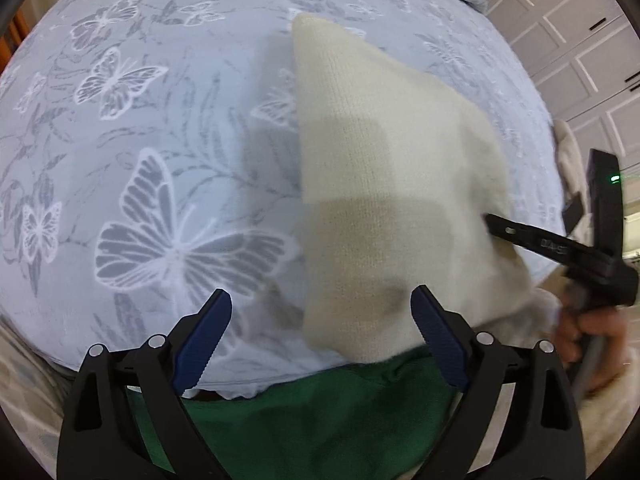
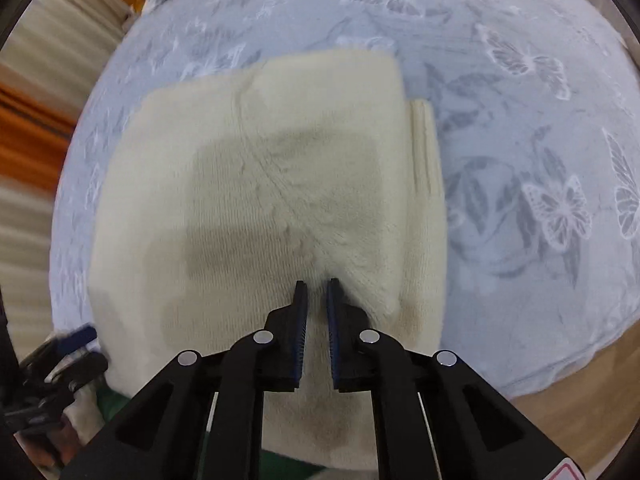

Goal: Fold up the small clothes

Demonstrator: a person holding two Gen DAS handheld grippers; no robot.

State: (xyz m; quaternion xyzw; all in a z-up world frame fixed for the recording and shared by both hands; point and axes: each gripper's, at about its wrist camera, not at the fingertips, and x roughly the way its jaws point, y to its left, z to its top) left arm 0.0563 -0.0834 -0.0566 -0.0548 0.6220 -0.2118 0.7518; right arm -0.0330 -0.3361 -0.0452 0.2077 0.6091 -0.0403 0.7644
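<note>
Cream knit garment (image 2: 256, 184) pinched at its near edge on a butterfly-print bedspread (image 2: 520, 160).

The right gripper (image 2: 317, 292) reaches forward and down, its jaws narrowed onto a raised fold of the knit directly ahead. The left gripper (image 1: 321, 308) hovers with jaws spread wide, holding nothing, the garment ahead and to its right. Green cloth (image 1: 320, 412) lies beneath it.

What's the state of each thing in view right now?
Left gripper: open, holding nothing, fingers astride the near edge of the sweater.
Right gripper: shut on the sweater, pinching a ridge of knit.
Cream sweater: partly folded, lying on the bedspread, puckered at the right gripper.
Green garment: near the bed's near edge, partly under the sweater.
Butterfly bedspread: spread flat.
</note>
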